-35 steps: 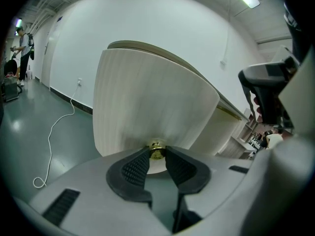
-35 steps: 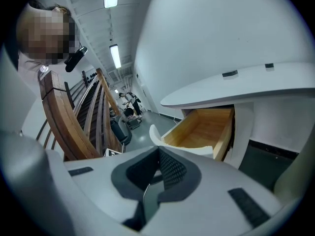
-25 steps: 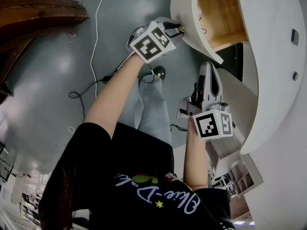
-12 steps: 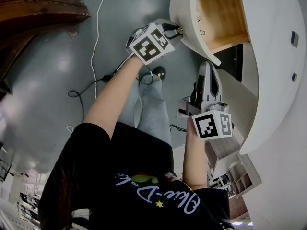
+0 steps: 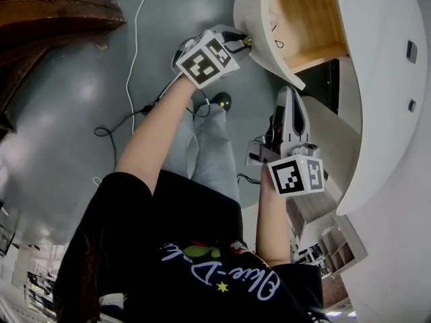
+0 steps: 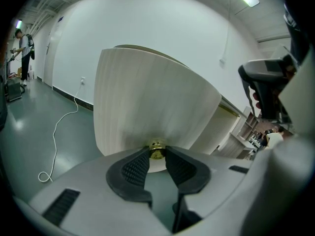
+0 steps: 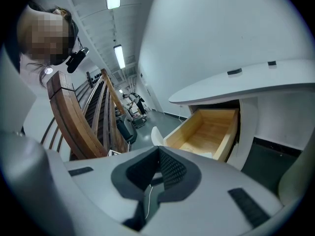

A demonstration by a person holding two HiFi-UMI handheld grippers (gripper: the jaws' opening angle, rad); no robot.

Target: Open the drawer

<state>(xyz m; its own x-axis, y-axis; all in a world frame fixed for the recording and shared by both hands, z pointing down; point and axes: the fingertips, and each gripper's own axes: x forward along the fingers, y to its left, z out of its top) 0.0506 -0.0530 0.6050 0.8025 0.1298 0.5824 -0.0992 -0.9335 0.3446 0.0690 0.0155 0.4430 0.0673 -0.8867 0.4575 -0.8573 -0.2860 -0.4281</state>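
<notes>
The white drawer (image 5: 259, 29) stands pulled out from under the curved white desk (image 5: 384, 113), and its wooden inside (image 5: 306, 25) shows. My left gripper (image 5: 244, 40) is shut on the small brass knob (image 5: 248, 41) on the drawer front. In the left gripper view the knob (image 6: 157, 150) sits pinched between the black pads (image 6: 136, 167) of the left gripper (image 6: 157, 156), against the pale drawer front (image 6: 147, 112). My right gripper (image 5: 291, 94) hangs lower, beside the desk, its jaws shut on nothing. The right gripper (image 7: 158, 152) looks toward the open drawer (image 7: 206, 132).
Cables (image 5: 138, 46) trail over the grey floor. A dark wooden stair rail (image 5: 47, 19) fills the upper left, and the same rail (image 7: 74, 117) shows in the right gripper view. Low white shelving (image 5: 337, 247) stands under the desk at the lower right. A person (image 6: 22, 45) stands far off.
</notes>
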